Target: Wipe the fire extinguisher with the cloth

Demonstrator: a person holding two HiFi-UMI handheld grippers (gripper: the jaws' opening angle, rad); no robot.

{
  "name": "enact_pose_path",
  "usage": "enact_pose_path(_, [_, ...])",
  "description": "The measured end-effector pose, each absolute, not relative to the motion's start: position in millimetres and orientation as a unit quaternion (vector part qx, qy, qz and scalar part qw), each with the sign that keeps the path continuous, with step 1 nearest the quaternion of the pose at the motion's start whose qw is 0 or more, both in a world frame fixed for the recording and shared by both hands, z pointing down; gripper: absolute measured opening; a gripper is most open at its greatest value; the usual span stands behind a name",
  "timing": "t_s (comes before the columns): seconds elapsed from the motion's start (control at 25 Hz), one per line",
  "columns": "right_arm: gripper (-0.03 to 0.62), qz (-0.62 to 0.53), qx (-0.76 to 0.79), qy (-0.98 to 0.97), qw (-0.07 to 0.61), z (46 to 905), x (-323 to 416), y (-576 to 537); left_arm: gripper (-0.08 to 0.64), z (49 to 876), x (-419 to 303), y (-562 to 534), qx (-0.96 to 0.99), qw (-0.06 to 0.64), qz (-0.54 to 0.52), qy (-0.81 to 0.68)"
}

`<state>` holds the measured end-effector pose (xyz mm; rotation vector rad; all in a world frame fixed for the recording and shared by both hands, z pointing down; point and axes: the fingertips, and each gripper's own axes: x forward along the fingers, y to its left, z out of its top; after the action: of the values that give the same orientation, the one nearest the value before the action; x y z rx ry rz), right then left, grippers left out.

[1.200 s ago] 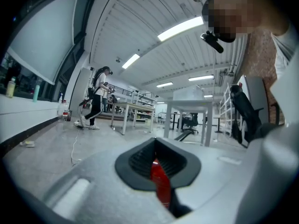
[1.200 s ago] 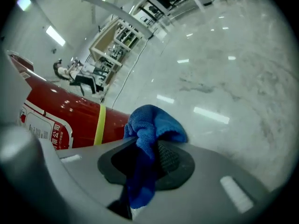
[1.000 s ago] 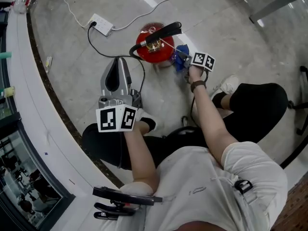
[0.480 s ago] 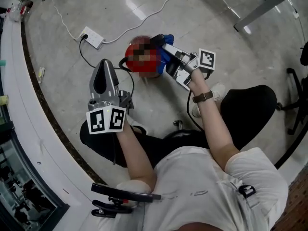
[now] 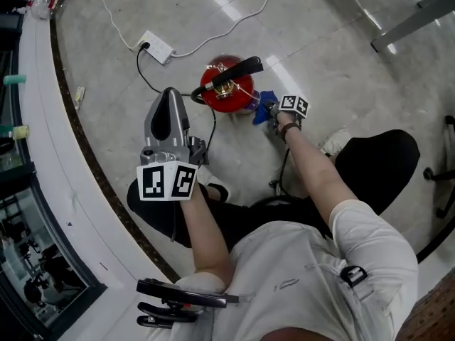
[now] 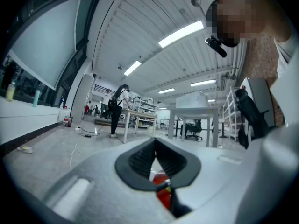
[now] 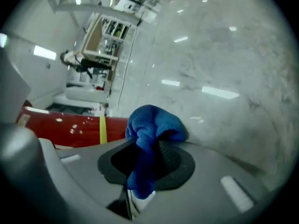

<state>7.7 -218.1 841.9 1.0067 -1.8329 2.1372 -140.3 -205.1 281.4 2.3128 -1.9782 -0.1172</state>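
on the grey floor (image 5: 334, 41), a red extinguisher (image 5: 226, 99) is stood upright and is seen from above, with its black handle (image 5: 240, 69) laid across the top. just to the right of its body, a blue cloth (image 5: 264, 108) is held low, near the floor, by the right gripper (image 5: 273, 112). the cloth is placed against or just beside the red wall; true contact cannot be confirmed. in the right gripper view the jaws are seen clamped on the cloth: a bunched fold is pushed out past the black pads (image 7: 178, 167), and a tail is hung down between them. just behind the fold, the red body and its yellow band (image 7: 102, 129) are shown.

the left gripper (image 5: 170, 96) is held clear of the extinguisher, to its left and nearer the person. in the left gripper view its jaws are brought together at the tips, and nothing is gripped. a strip of red is seen through the small gap left lower down between the pads.

a white power strip (image 5: 156, 46) is laid on the floor beyond the extinguisher.
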Motion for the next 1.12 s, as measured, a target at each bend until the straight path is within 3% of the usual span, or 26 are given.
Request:
enact_pose_path(0.16, [0.087,0.687,0.3,-0.638,0.177,844.6,5.8,-228.4,0.001,279.5,-150.2,-209.1,0.753,0.041,-0.036,-0.655])
enact_pose_path(0.24, [0.087,0.703,0.273,-0.644,0.128,805.4,0.6,-257.1,0.001,282.4,-156.7,-210.6,0.748,0.045,-0.038,-0.662])
enact_pose_path(0.36, [0.089,0.734,0.166,-0.655,-0.062,667.6,-14.7,-316.7,0.002,284.1,-160.4,-215.4,0.745,0.046,-0.041,-0.664])
enact_pose_path(0.44, [0.089,0.73,0.062,-0.667,-0.138,573.3,-19.9,-337.2,0.002,284.7,-160.3,-218.1,0.746,0.045,-0.044,-0.663])
enact_pose_path(0.52, [0.089,0.711,-0.052,-0.685,-0.151,501.9,-24.4,-335.6,0.0,284.8,-158.4,-220.0,0.748,0.045,-0.045,-0.661])
enact_pose_path(0.72, [0.089,0.665,-0.216,-0.71,-0.083,425.8,-52.2,-298.6,0.0,285.8,-157.4,-222.8,0.748,0.046,-0.046,-0.661])
enact_pose_path(0.88, [0.087,0.669,-0.175,-0.719,-0.065,455.8,-56.3,-304.1,0.0,290.2,-158.4,-223.8,0.748,0.051,-0.044,-0.661])
enact_pose_path(1.0, [0.087,0.688,-0.036,-0.723,0.041,569.7,-58.8,-304.0,0.0,293.2,-164.2,-223.2,0.743,0.053,-0.044,-0.666])
enact_pose_path(1.12, [0.089,0.732,0.088,-0.67,0.085,696.7,-45.3,-296.9,0.002,297.4,-167.5,-225.5,0.743,0.056,-0.041,-0.666])
